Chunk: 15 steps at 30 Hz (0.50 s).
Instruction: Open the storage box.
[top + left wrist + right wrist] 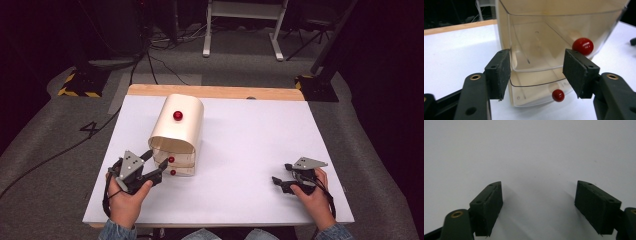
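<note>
Left gripper (536, 72): jaws apart, nothing pressed between the pads. One pad (502, 71) sits at the near left corner of the drawer unit (176, 135); the other pad (576, 71) stands just clear of the unit's right front, below the upper red knob (583, 46). No contact between pads and drawers can be confirmed.

Drawer unit: cream, round-topped shell, standing upright on the white table (240, 150), towards its left half. Clear plastic drawers are stacked in its open front, facing the person. The lower drawers (536, 82) project slightly from the shell. The lower red knob (558, 95) is on the bottom drawer's front, below and between the left gripper's pads. A third red knob (177, 115) sits on the curved top of the shell.

Left hand (127, 197): just left of the unit's front, holding the gripper aimed at the drawers.

Right gripper (289, 177): jaws wide apart and empty, bare table surface between its pads (489, 206). It rests well to the right of the drawer unit, near the table's front edge.
</note>
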Available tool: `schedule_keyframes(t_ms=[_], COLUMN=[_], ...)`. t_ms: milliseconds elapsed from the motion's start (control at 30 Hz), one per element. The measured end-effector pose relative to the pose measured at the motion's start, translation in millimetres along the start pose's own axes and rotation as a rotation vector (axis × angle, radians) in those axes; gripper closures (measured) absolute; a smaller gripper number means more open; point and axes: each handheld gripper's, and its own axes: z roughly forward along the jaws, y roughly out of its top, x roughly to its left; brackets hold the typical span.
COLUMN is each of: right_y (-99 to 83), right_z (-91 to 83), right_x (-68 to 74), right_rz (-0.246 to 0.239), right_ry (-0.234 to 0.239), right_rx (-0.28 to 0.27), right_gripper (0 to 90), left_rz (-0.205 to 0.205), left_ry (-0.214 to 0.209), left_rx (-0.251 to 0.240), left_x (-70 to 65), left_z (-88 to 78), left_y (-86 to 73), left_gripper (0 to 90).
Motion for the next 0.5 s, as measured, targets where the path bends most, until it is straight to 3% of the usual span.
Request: schedule_keyframes(t_ms=[33, 167, 233, 367, 500], right_y=[0.0, 0.0, 0.0, 0.0, 0.1], right_z=[0.0, 0.0, 0.0, 0.0, 0.0], right_x=[0.0, 0.0, 0.0, 0.0, 0.0], right_rz=[0.0, 0.0, 0.0, 0.0, 0.0], right_ry=[0.0, 0.0, 0.0, 0.0, 0.0], right_rx=[0.0, 0.0, 0.0, 0.0, 0.0], right_gripper=[22.8, 22.8, 22.8, 22.8, 22.8], left_rz=[0.039, 0.077, 0.079, 0.052, 0.054], left_ry=[0.006, 0.009, 0.0, -0.07, -0.118], left_rx=[0.021, 0.043, 0.043, 0.031, 0.029], left_x=[-7.3, -22.0, -23.7, -27.4, -32.5], left_z=[0.2, -0.1, -0.8, -4.7, -4.7], left_y=[0.9, -0.1, -0.4, -2.8, -4.1], left_gripper=[35.5, 27.2, 27.6, 30.5, 31.2])
